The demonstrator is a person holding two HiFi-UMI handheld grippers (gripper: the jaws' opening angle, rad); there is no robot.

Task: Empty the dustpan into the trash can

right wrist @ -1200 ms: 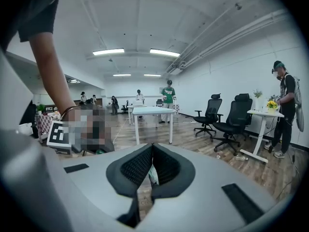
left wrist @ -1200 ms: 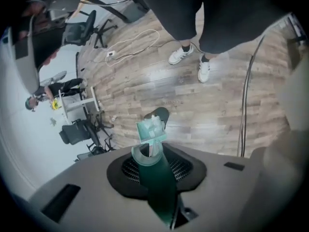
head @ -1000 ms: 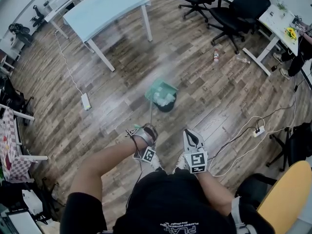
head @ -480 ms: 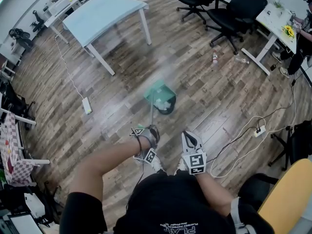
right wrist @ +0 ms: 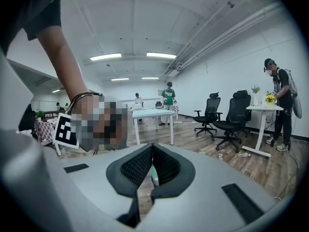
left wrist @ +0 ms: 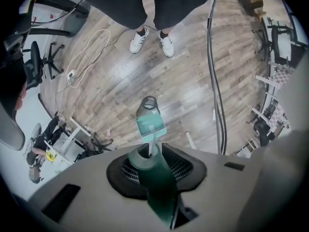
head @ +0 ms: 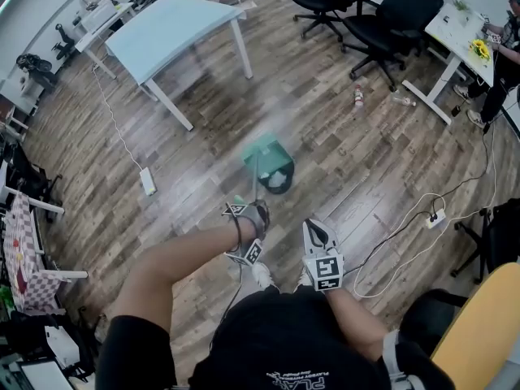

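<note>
Looking down from your head camera, you had a pale blue table [head: 175,23] in the upper left of the frame and a white power strip [head: 147,182] on the wood floor [head: 97,218] below it. Just left of centre and low down, your left gripper [head: 253,216] was clenched on the dustpan's thin handle [head: 256,187]. In the left gripper view its pads [left wrist: 181,166] pinched the green grip [left wrist: 157,178] between them. At the far end of that handle, near the frame's centre, the green dustpan [head: 262,151] hung over the dark trash can [head: 281,184] and overlapped its left side. White scraps [head: 276,169] showed where the two met, though whether they lay in the pan or the can was unclear. Right of the handle and apart from it, your right gripper [head: 315,226] was closed tip to tip, grasping nothing. Further right a small bottle [head: 358,96] lay on the floor. Black office chairs [head: 390,10] stood at the top, a white desk [head: 459,35] filled the upper right corner, and a yellow chair [head: 479,323] sat in the lower right.
</note>
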